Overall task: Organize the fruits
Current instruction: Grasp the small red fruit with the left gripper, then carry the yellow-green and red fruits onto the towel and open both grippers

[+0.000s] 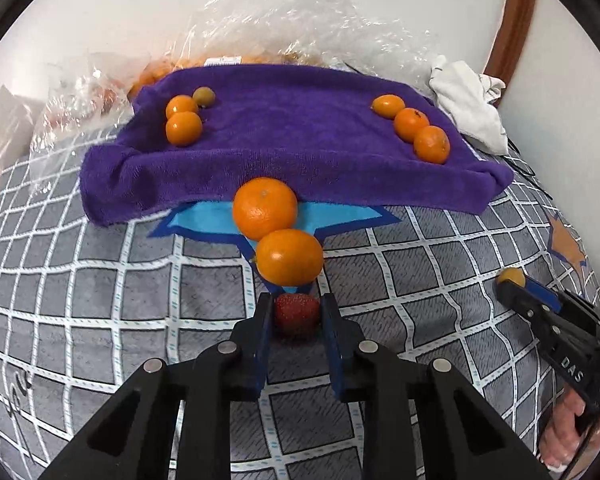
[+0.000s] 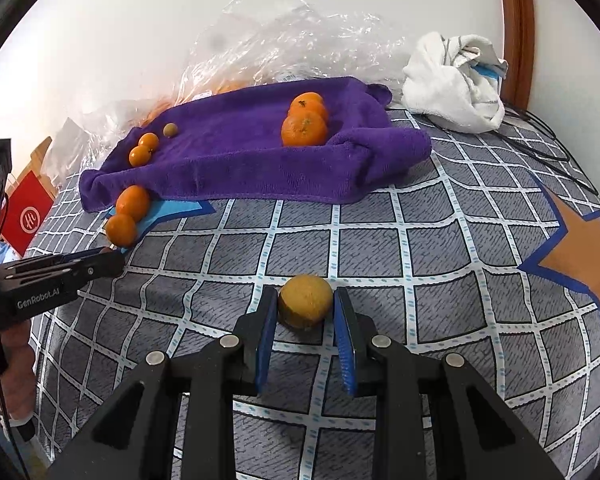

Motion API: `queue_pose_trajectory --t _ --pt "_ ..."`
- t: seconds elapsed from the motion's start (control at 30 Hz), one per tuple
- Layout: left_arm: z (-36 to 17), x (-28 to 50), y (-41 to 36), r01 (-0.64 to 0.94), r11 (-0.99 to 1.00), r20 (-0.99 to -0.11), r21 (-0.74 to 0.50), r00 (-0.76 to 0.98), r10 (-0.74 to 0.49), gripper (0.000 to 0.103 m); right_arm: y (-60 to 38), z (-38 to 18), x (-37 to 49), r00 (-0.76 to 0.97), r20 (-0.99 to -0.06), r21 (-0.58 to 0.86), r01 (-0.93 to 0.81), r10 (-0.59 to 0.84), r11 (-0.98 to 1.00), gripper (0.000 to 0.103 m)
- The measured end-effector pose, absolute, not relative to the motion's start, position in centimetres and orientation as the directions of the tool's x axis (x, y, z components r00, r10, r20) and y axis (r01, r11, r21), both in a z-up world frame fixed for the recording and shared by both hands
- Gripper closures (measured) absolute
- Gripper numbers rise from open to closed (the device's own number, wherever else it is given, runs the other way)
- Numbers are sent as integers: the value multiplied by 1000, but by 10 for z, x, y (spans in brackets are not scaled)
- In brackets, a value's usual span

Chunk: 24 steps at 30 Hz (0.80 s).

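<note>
Now both grippers tilt steeply down over the bed: left gripper [image 1: 297,307] clamps a strawberry [image 1: 296,314], right gripper [image 2: 306,300] clamps a yellow fruit [image 2: 306,306].

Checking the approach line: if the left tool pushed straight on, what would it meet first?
Holding a red strawberry, the left tool would likely first meet the nearer round orange mandarin just ahead; the depth between them is unclear.

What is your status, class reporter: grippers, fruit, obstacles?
Left gripper shut on strawberry. Right gripper shut on yellow fruit. Two oranges block path to purple towel.
</note>
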<state>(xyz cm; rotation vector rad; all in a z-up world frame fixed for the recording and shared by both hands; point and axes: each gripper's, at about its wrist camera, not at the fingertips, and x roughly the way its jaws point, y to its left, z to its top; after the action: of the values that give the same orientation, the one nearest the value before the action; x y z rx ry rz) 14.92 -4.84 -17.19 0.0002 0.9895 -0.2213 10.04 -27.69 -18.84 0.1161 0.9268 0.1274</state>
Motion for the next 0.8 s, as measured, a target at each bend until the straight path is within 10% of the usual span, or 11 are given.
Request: queue_pose_trajectory --t 0.8 --pt "-79 170 30 72 986 -704 -153 692 -160 80 -249 -88 155 688 -714 105 -77 129 991 75"
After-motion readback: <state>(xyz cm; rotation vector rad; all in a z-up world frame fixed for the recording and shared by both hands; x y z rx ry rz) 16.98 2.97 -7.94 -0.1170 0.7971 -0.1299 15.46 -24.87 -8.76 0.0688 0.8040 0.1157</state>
